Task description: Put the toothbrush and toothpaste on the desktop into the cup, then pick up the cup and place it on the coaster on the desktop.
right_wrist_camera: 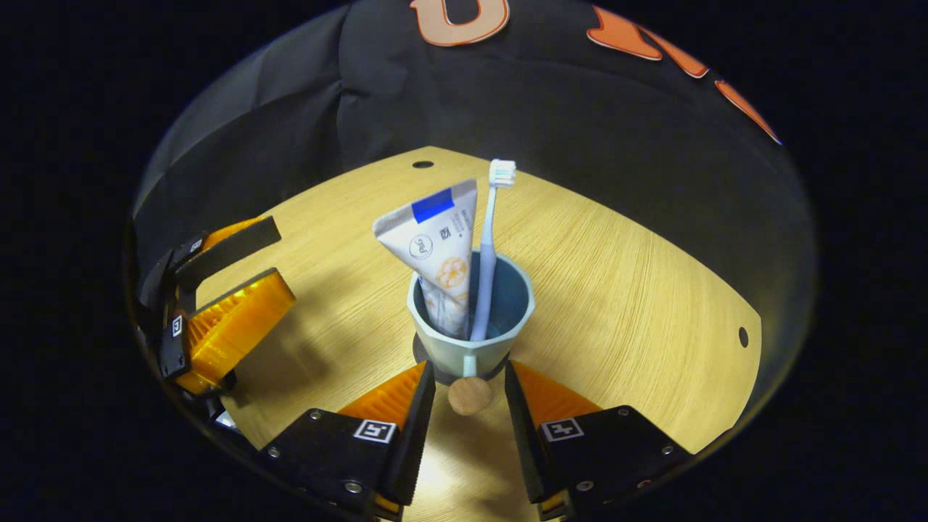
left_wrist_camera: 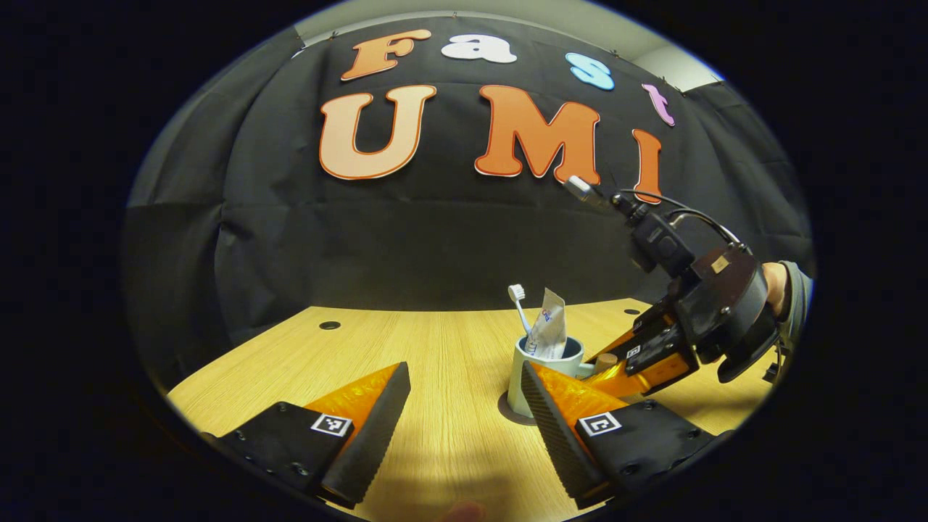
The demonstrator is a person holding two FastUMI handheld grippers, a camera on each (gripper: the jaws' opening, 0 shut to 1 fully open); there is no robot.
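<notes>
Cup on coaster, toothbrush and toothpaste inside
Right claw spread around its knob handle; left claw spread above the desk

Cup holds toothpaste, toothbrush; tongs apart.

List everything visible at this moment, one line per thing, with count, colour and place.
cup: one, pale blue-green, on the coaster.
coaster: one, dark, under the cup on the desk.
toothbrush: one, light blue with white bristles, upright in the cup.
toothpaste: one, white tube, standing in the cup.
handle knob: one, tan, round, between the right gripper's fingers.
desk: one, light wood.
left gripper: one, open, facing the cup.
right gripper: one, open around the knob.
hand: one, holding the right gripper.
</notes>
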